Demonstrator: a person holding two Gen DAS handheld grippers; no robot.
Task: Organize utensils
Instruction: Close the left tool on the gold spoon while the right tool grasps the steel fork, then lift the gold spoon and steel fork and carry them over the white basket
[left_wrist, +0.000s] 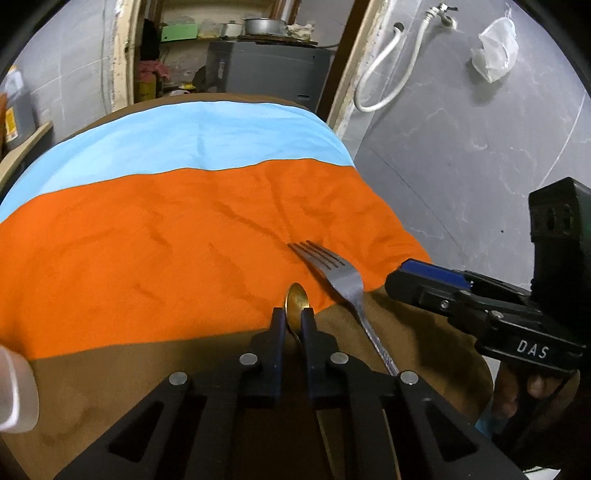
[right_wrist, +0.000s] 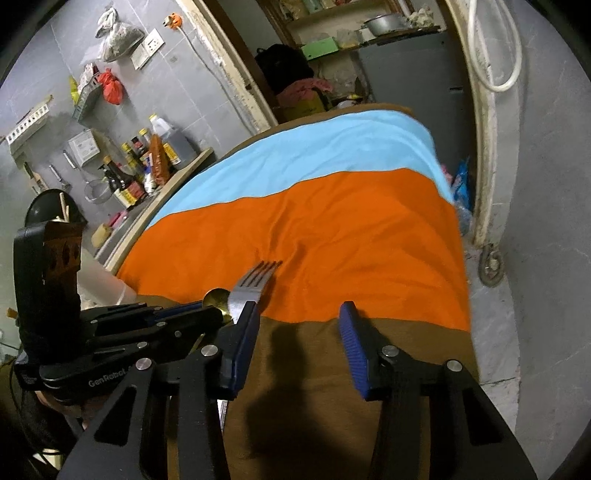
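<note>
Left gripper (left_wrist: 293, 325) clenched on gold spoon (left_wrist: 295, 301), low over the table (left_wrist: 110, 387). Right gripper (right_wrist: 299, 328) released, empty. Fork (left_wrist: 341, 277) lies just beside the spoon, tines on the orange cloth (left_wrist: 147, 266). Risk: spoon knocks fork, or twists out of the thin pinch.

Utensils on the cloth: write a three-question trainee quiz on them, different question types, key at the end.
1. True or false: the left gripper is shut on the gold spoon.
2. Multiple choice: the fork tines rest on A) blue cloth, B) orange cloth, C) bare floor.
3. Fill in: the right gripper fingers stand ____ with nothing between them.

Key: 1 true; 2 B; 3 open
</note>
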